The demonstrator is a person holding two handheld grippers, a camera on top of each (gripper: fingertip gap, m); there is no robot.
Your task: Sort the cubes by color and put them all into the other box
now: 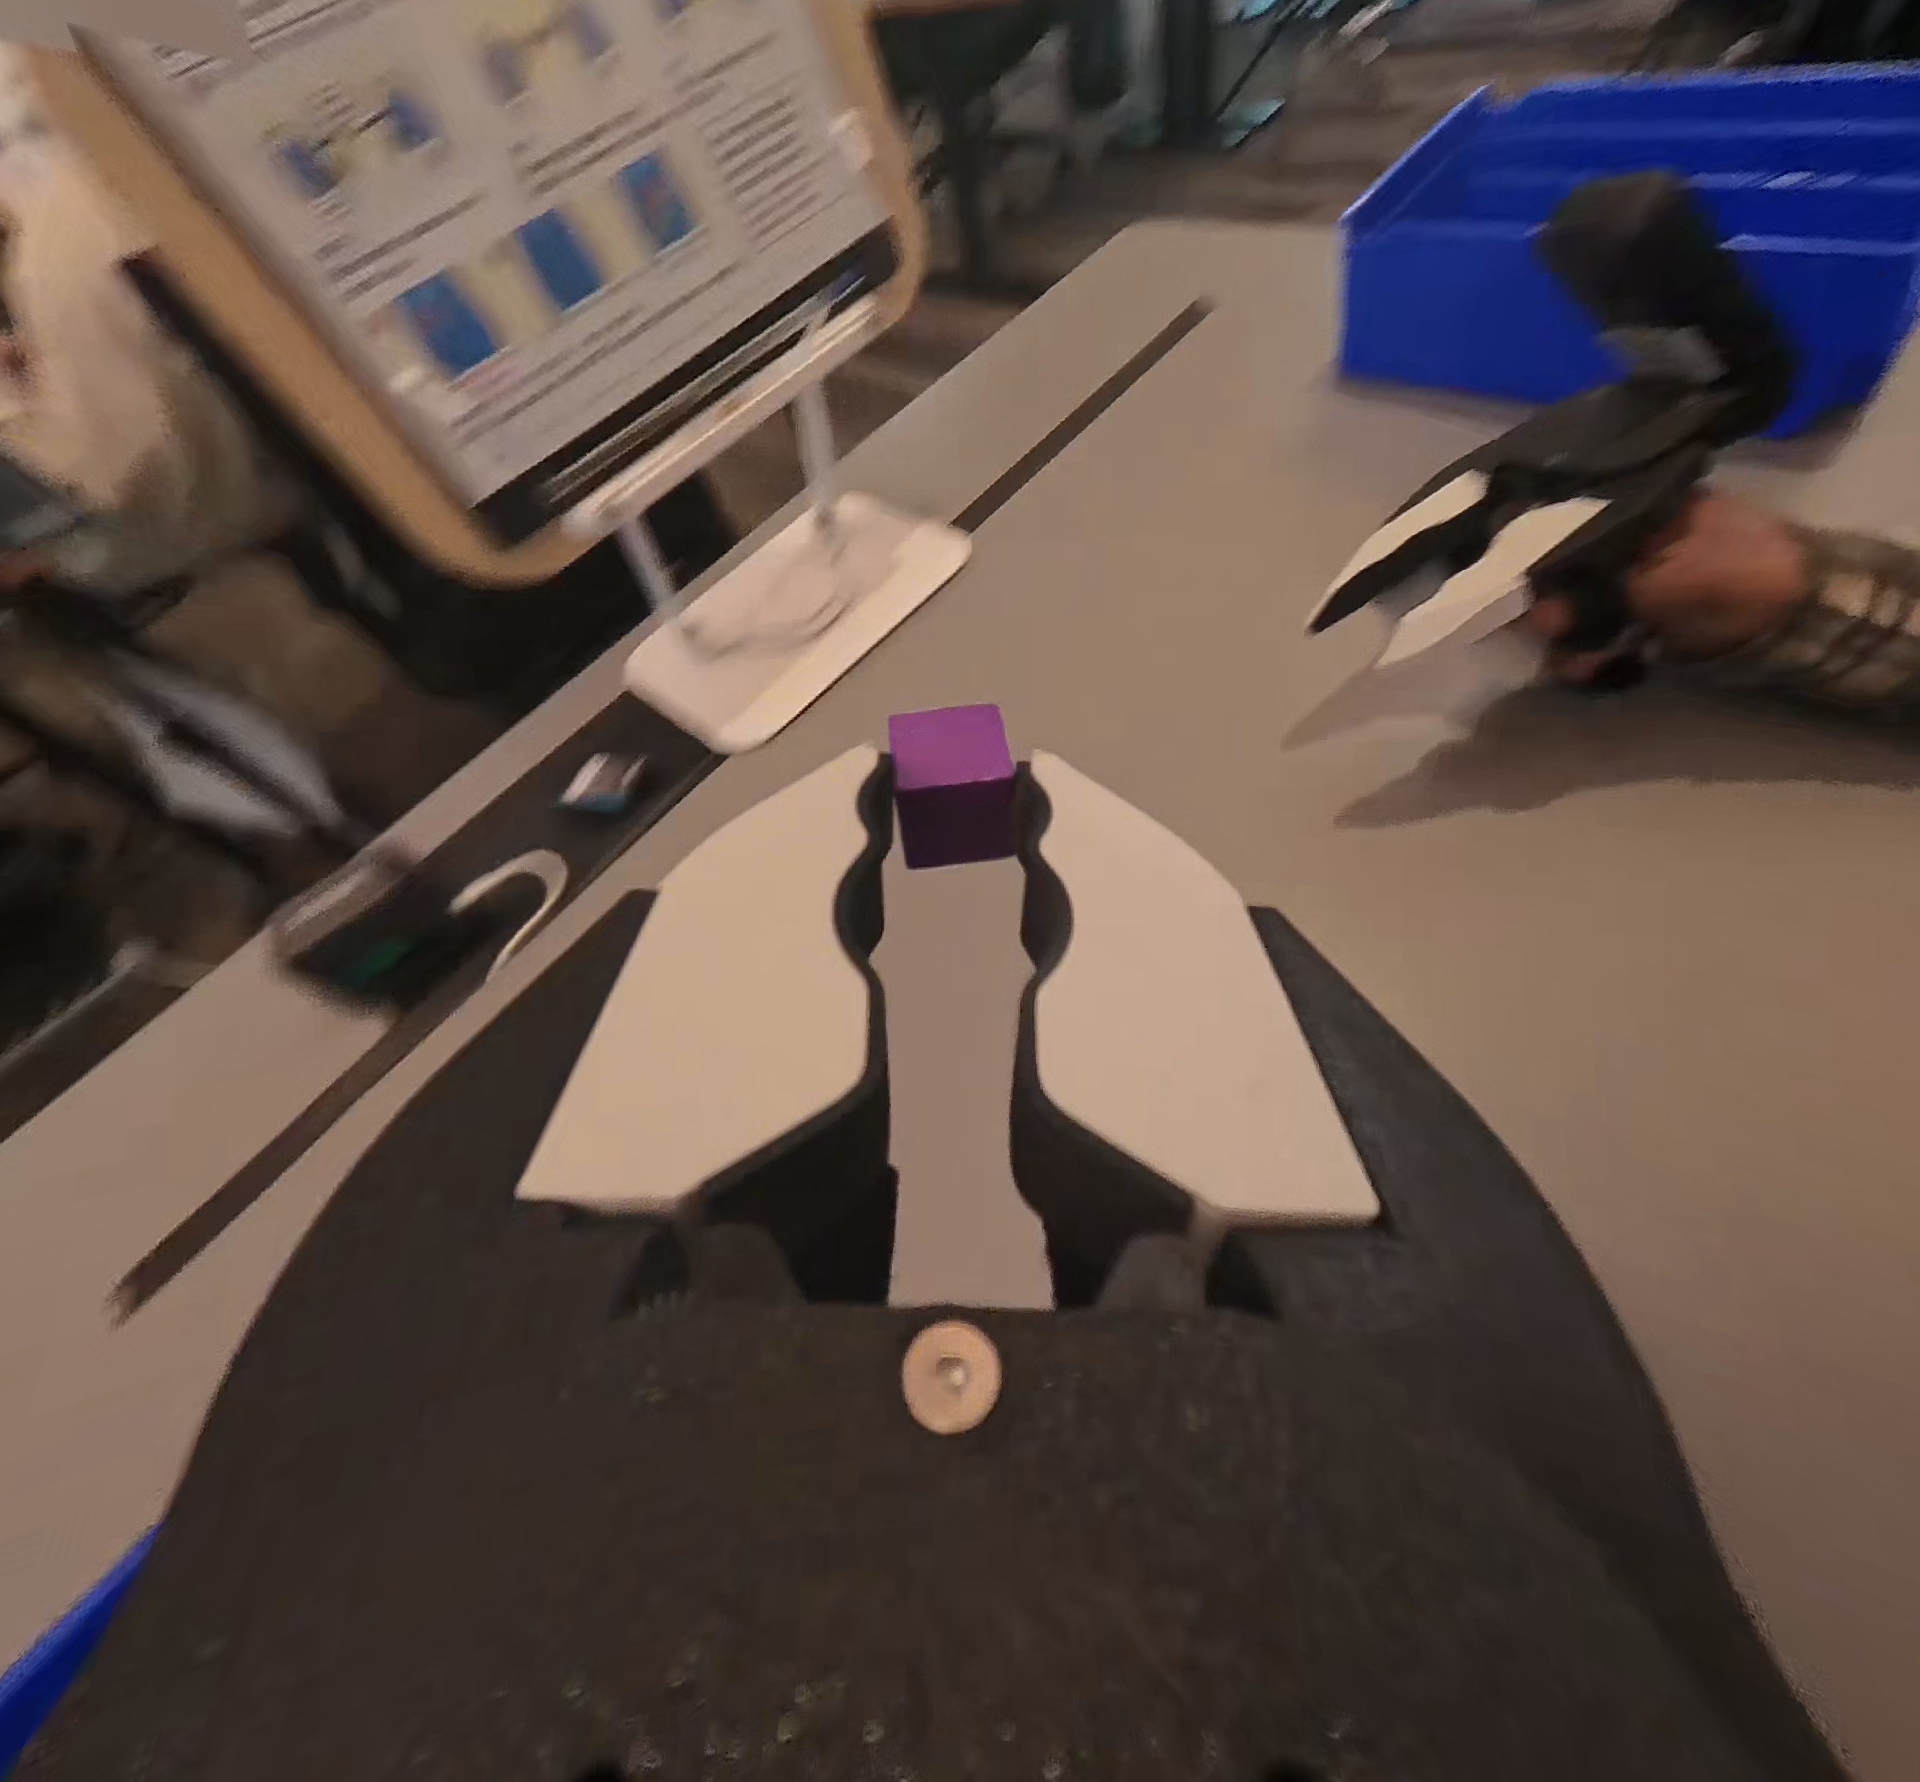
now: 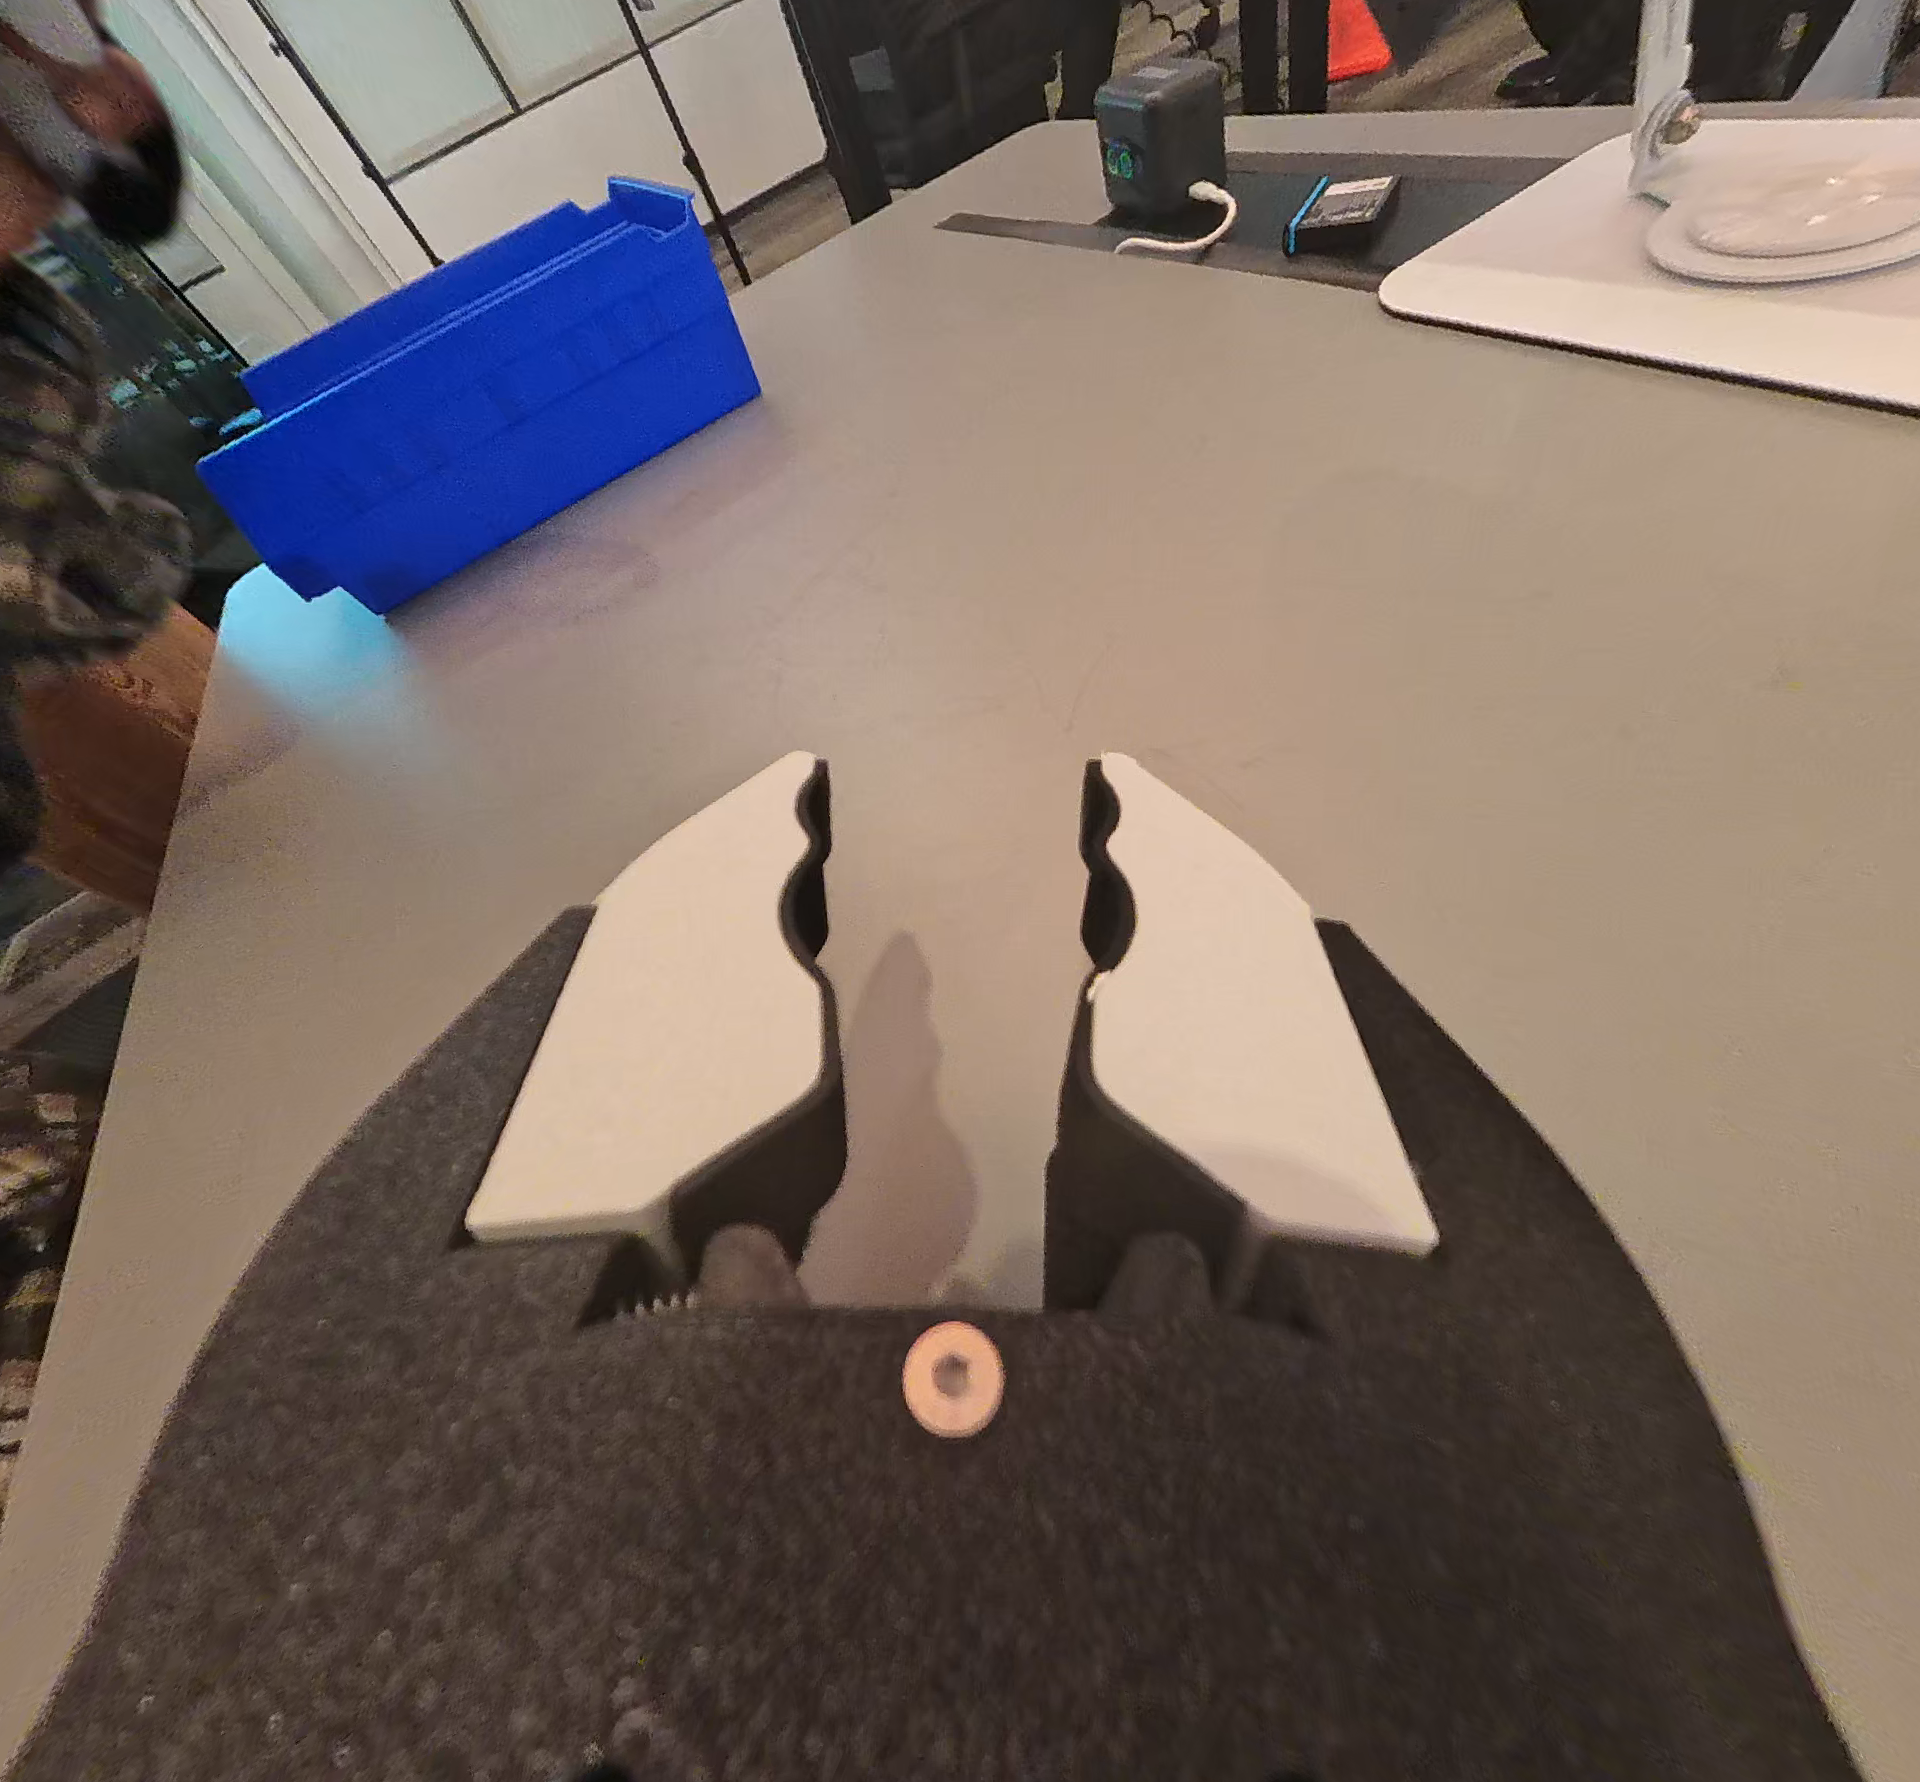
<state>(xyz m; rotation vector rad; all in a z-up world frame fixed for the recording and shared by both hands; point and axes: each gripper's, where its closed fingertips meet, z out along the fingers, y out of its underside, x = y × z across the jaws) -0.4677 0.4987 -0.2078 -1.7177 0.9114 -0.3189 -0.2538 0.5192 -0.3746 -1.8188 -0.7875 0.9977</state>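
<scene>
The left gripper (image 1: 954,776) is pinching a matte purple cube (image 1: 952,787) at its fingertips above the smooth grey table (image 1: 1351,1005); the cube has no long axis, one corner edge facing the camera. The right gripper (image 2: 956,776) is hovering with jaws parted, empty. Farther off, a ribbed blue plastic box (image 2: 488,413) is sitting by the table's edge.
</scene>
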